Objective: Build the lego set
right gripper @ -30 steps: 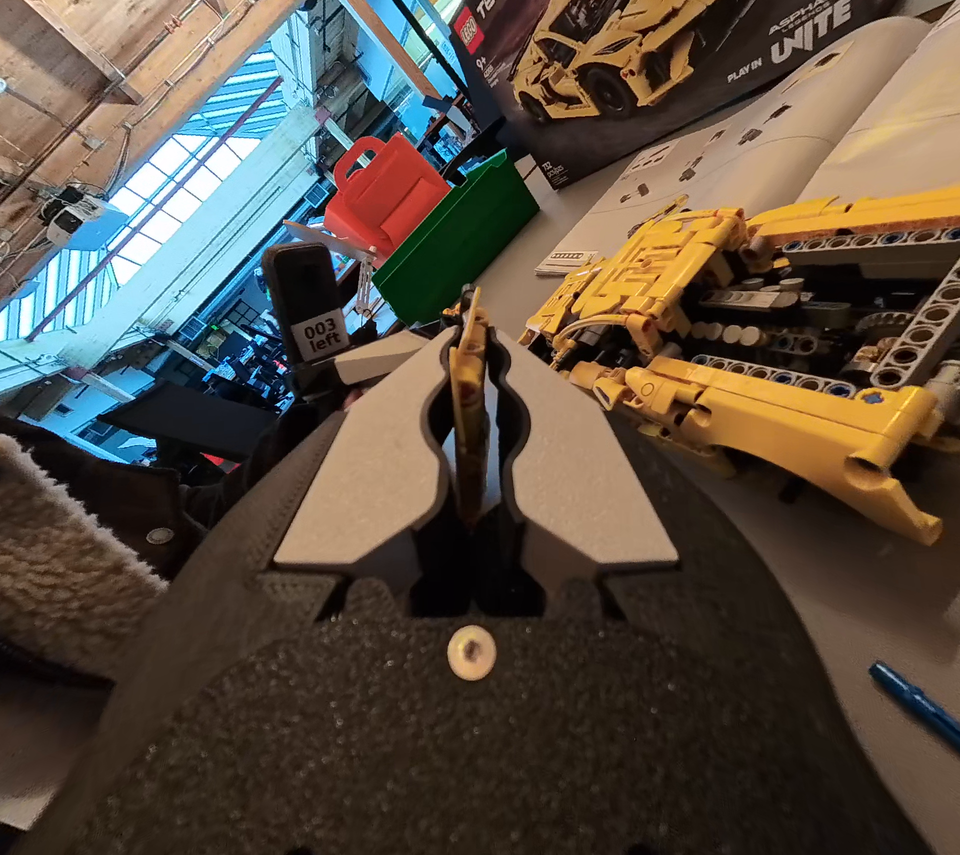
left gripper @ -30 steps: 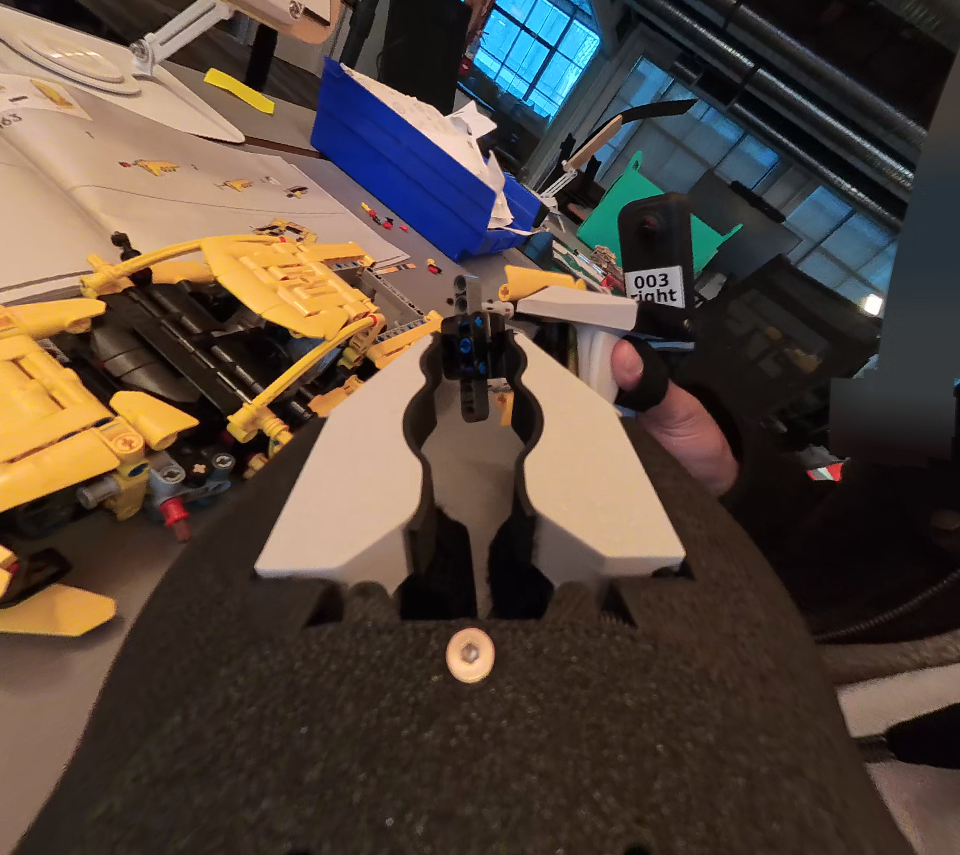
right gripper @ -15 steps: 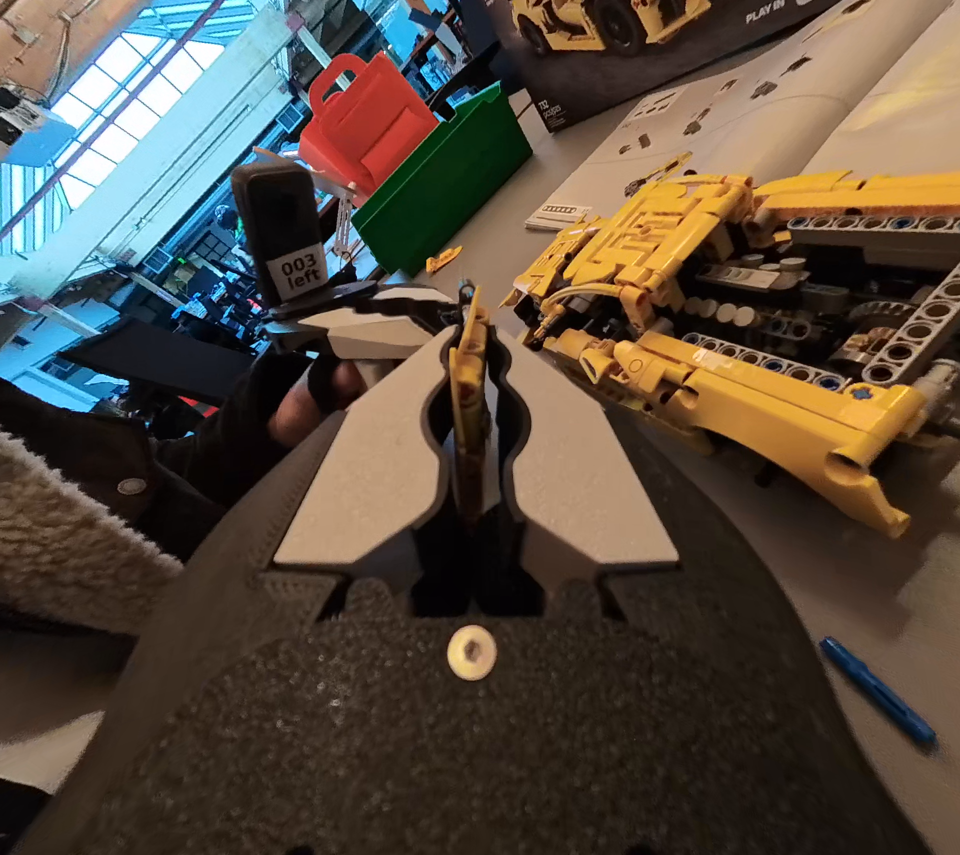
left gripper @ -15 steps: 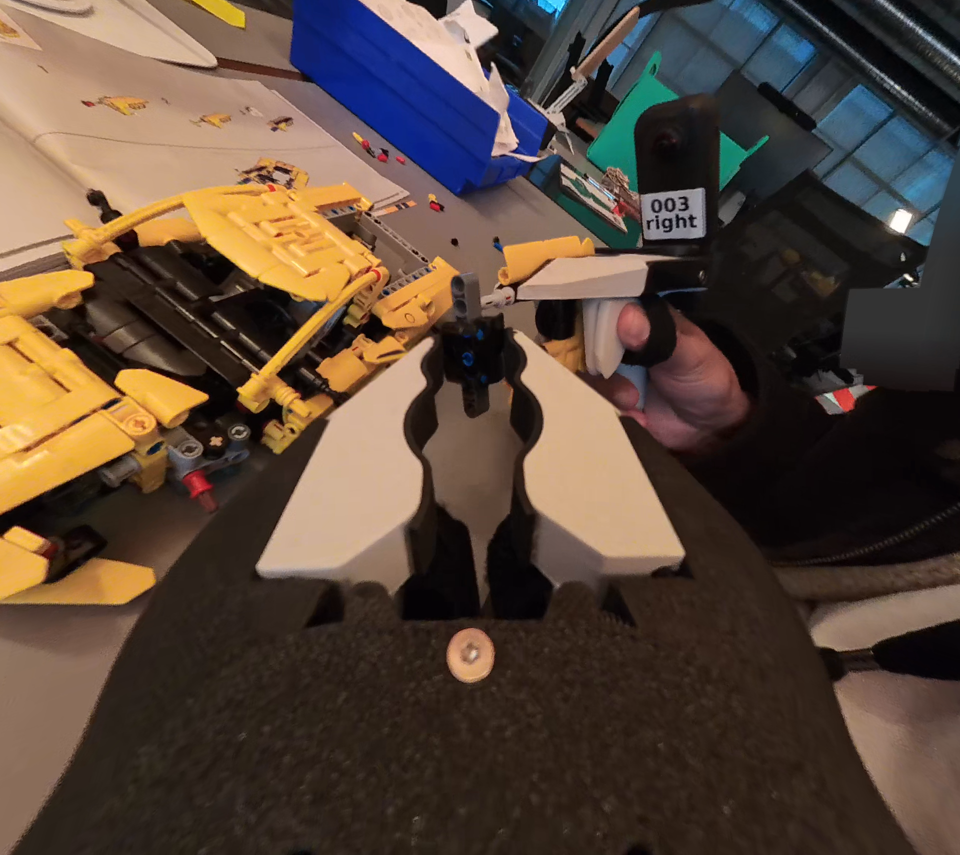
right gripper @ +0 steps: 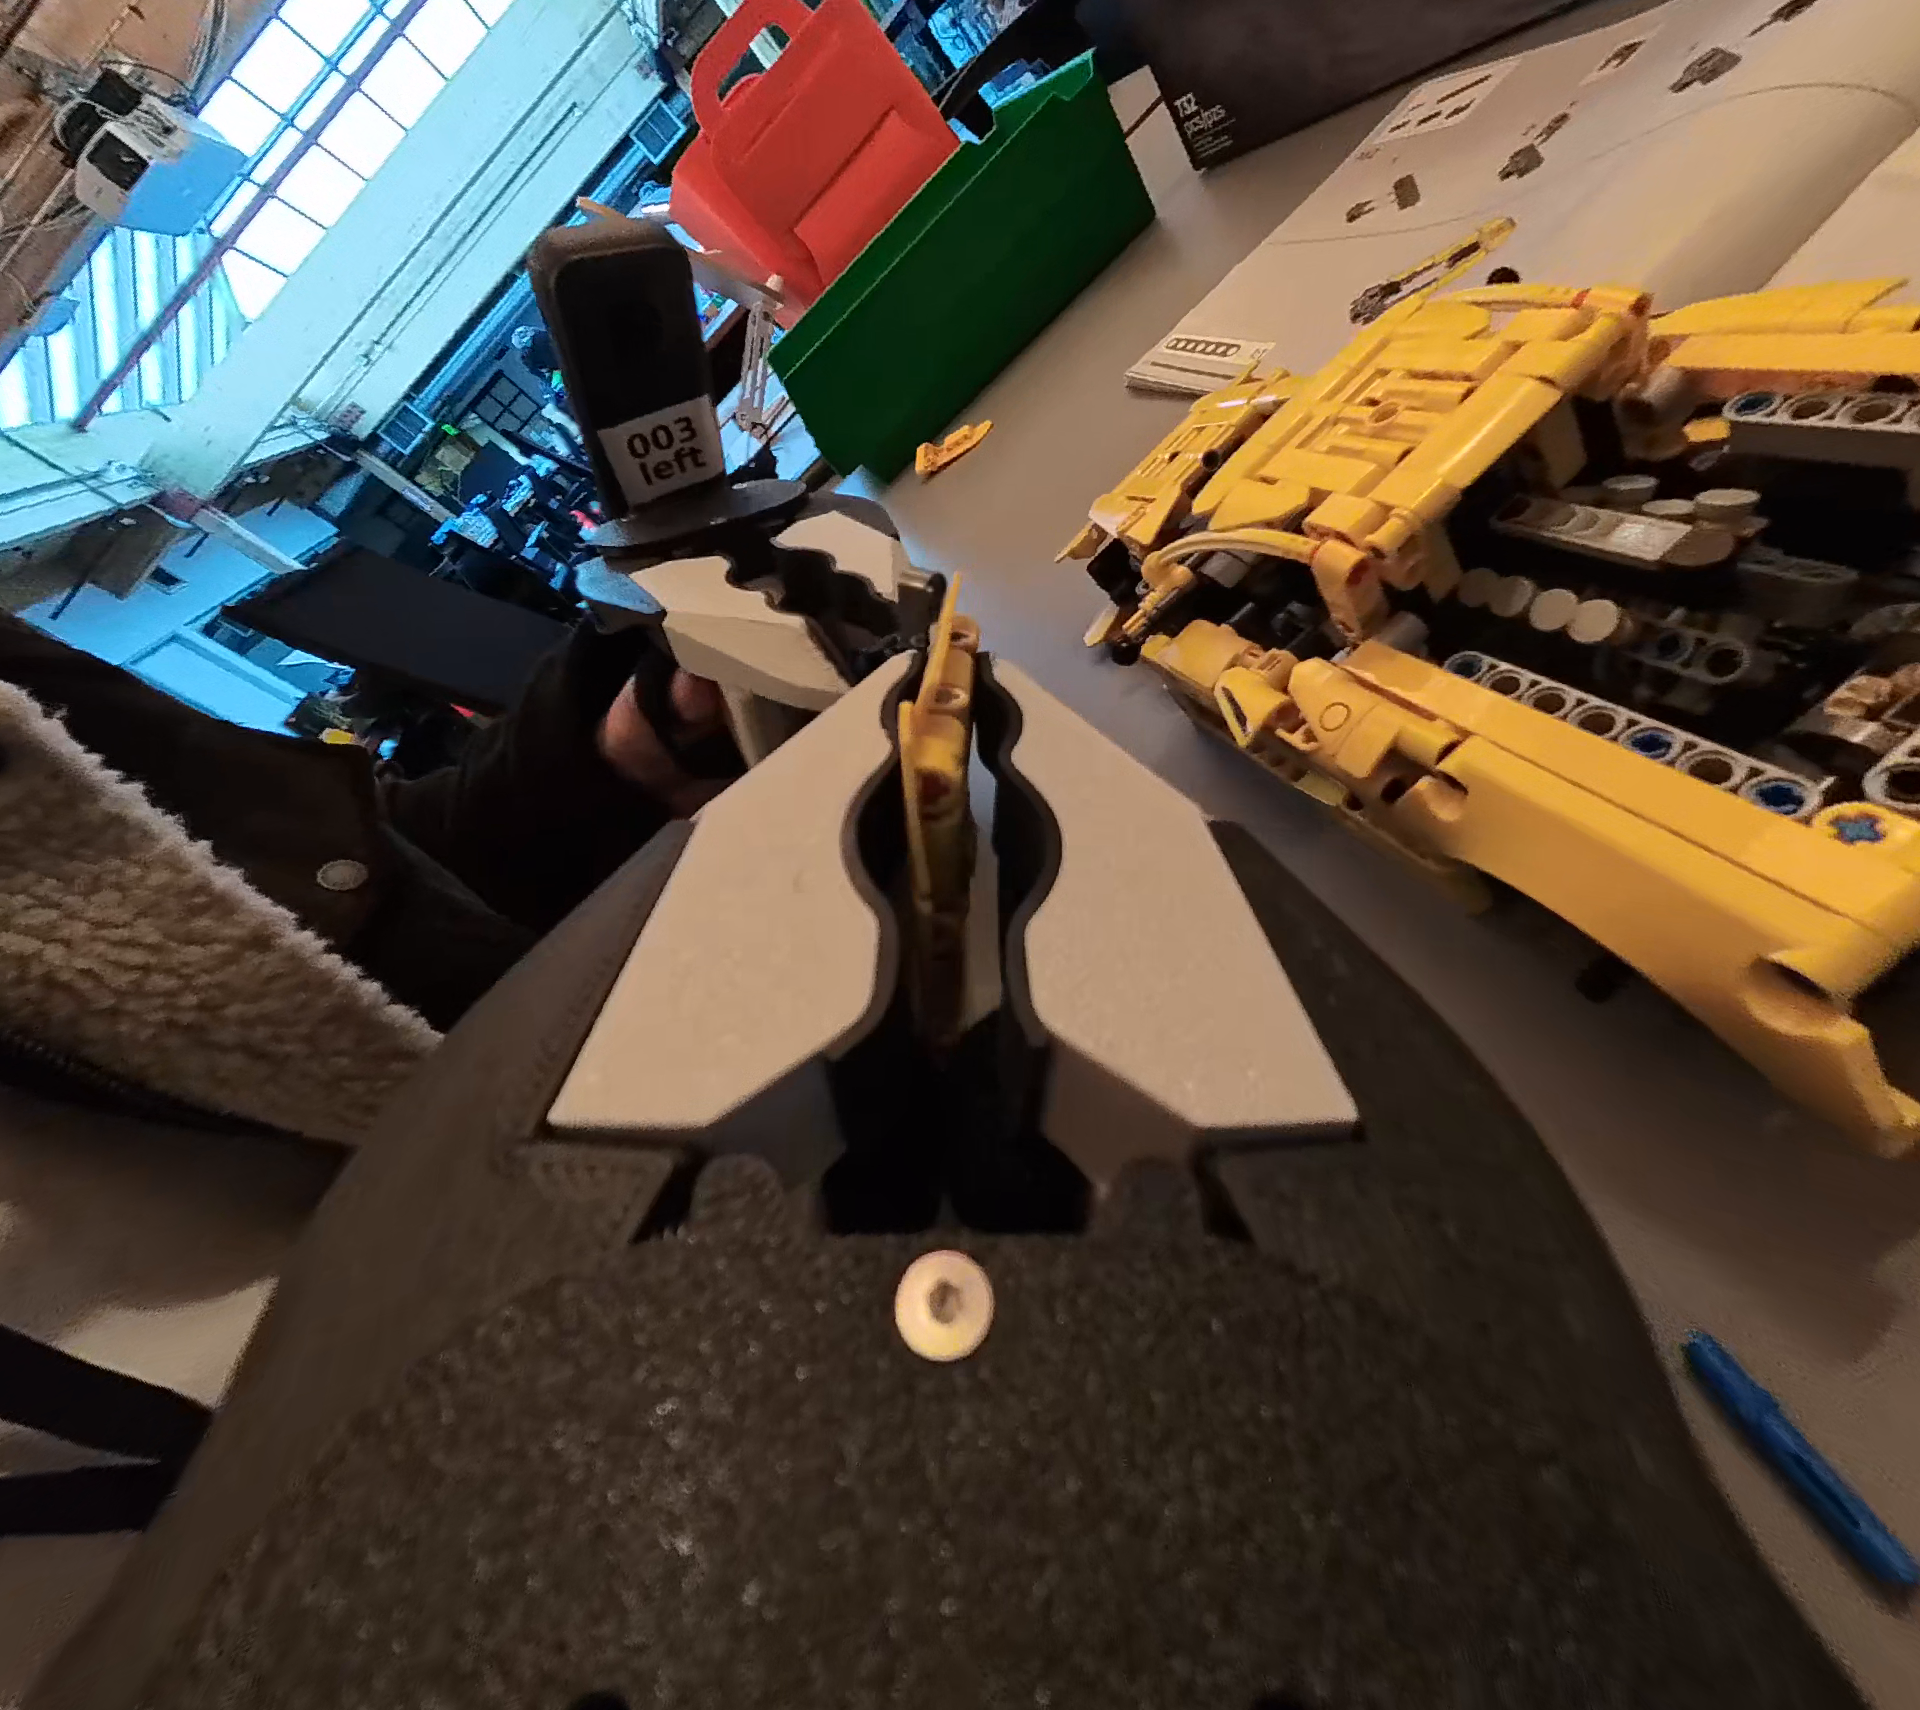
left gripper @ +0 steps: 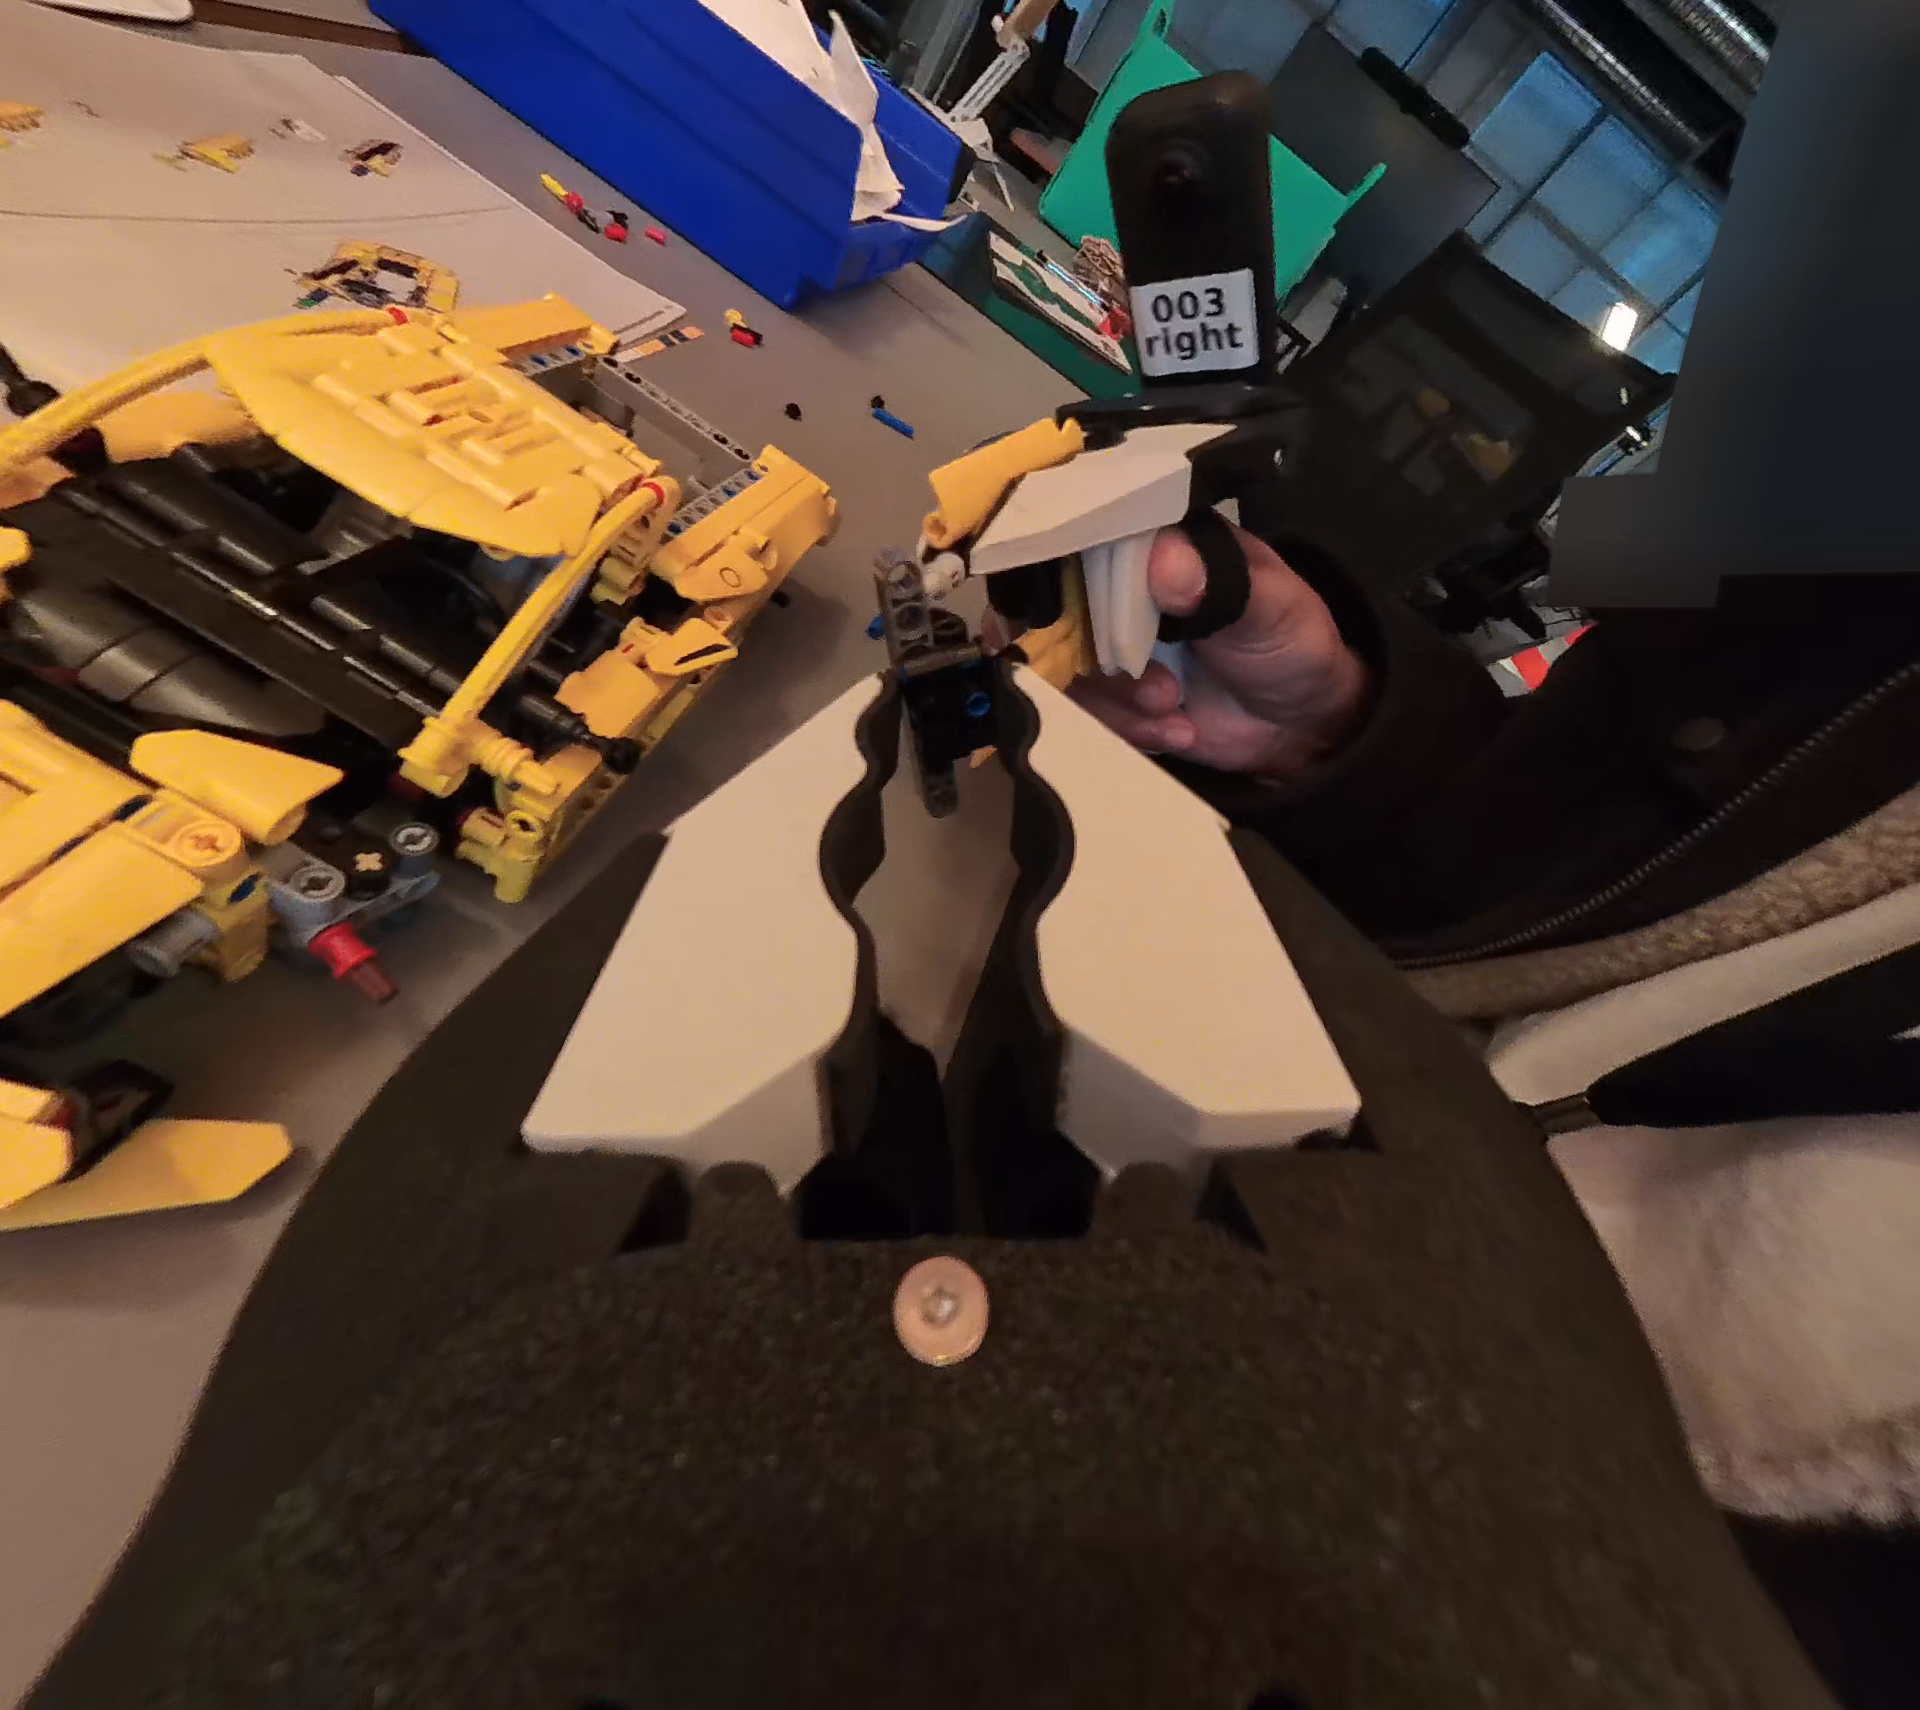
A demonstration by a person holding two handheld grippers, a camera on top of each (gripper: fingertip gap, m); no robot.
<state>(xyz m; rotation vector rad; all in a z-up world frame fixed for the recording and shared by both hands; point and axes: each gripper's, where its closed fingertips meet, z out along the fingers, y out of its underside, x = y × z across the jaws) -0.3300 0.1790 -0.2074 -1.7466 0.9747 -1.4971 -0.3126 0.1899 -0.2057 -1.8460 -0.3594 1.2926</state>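
- Left wrist view: the left gripper (left gripper: 943,704) has its grey fingers closed on a small dark grey and black pinned lego sub-assembly with blue pins (left gripper: 935,684), pinched at the fingertips and standing up past them.
- The landmark is the half-built yellow and black lego car (left gripper: 343,580) lying on the grey table (left gripper: 935,330); the left gripper's piece is held in the air just beside the car's nearer end, on the side towards the person.
- The right gripper (left gripper: 971,559), gripped by a hand (left gripper: 1247,673), is clamped on a flat yellow lego panel piece (right gripper: 938,787), also beside the car and off the table.
- The two held pieces meet tip to tip; whether they are already joined I cannot tell.
- Handling, as I judge it: both pieces are light, stiff plastic, smooth enough to slip or twist under a narrow pinch. The thin panel is best held flat across its broad faces, as it is; the sub-assembly by its solid black block, not by the thin grey beam, whose pin joints may pop apart if levered.
- Loose small lego bits (left gripper: 613,226) lie on the far side of the car, near a blue plastic bin (left gripper: 623,50).
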